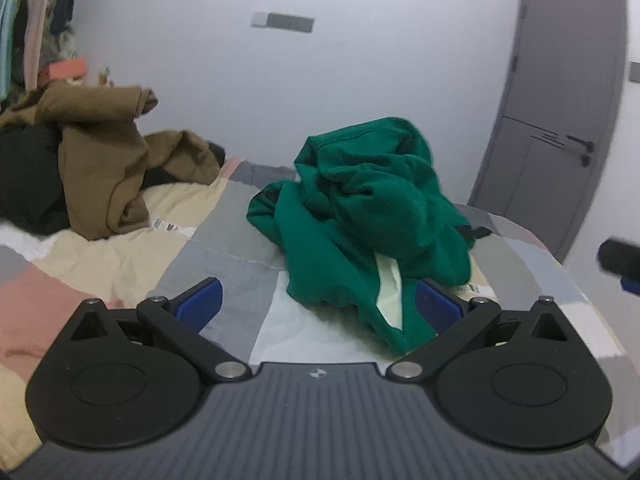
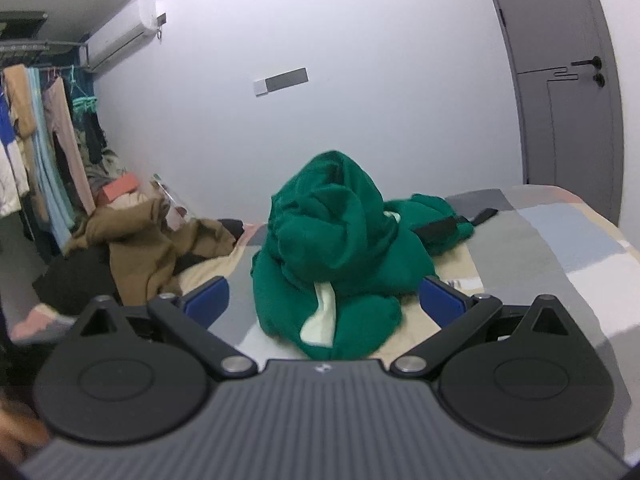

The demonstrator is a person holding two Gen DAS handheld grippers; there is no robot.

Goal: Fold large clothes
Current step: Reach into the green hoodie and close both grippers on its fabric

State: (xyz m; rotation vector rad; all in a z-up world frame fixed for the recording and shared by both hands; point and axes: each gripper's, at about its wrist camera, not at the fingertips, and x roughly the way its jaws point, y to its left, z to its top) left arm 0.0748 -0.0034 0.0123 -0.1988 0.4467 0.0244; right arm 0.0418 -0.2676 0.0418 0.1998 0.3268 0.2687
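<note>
Taking the green garment (image 1: 372, 216) as the landmark: far to its left in the right wrist view, clothes on a rail (image 2: 44, 136) hung by the wall, below an air conditioner (image 2: 120, 40). Nearer on that side, a brown garment (image 1: 104, 160) was heaped over something black at the left part of the bed (image 1: 224, 240), well apart from the green one. The green garment itself lay crumpled in a tall mound on the patchwork bedcover, a pale inner strip showing at its near edge. The left claw (image 1: 318, 306) stood wide open just in front of it, holding nothing; its right blue pad (image 1: 434, 306) sat beside the garment's near hem, though contact could not be judged. The right claw (image 2: 324, 300) was likewise spread wide and empty, the garment's near edge lying between its blue pads. Behind the garment a switch plate (image 2: 282, 82) sat on the white wall. To its right stood a grey door (image 1: 560, 120) with a dark handle.
</note>
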